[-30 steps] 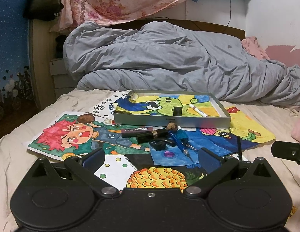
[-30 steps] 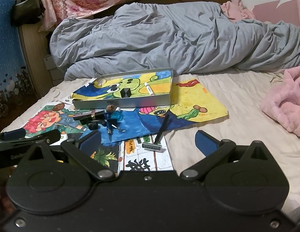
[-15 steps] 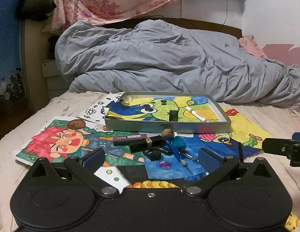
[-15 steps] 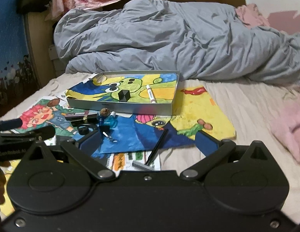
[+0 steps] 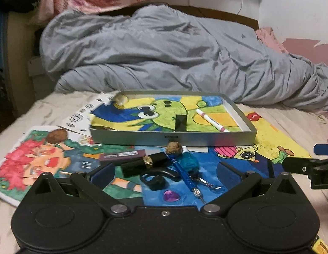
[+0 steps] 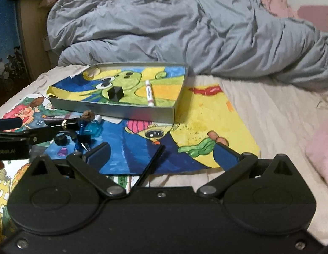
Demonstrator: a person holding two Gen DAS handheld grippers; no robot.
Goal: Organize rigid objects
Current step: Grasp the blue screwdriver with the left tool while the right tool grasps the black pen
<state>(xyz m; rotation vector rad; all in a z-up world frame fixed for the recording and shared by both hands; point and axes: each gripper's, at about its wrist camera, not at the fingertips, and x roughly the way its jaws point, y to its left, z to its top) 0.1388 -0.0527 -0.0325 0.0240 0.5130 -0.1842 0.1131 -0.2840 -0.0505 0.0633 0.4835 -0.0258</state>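
Early on, I'd judge: the grey tray [image 5: 172,136] on the bed holds just three things, one marker [image 5: 210,120], one black block [image 5: 180,123] and one pale lump [image 5: 121,101] in its far corner. Left out in front of it: two walnuts [image 5: 174,147], one lipstick [image 5: 146,163], one maroon stick [image 5: 122,154], one blue bottle [image 5: 190,163], one screwdriver [image 5: 186,175], one black ring [image 5: 154,182], plus one thin black razor [image 6: 150,166]. Left gripper [image 5: 165,172] and right gripper [image 6: 161,151] both hang spread wide, holding nothing, over that clutter.
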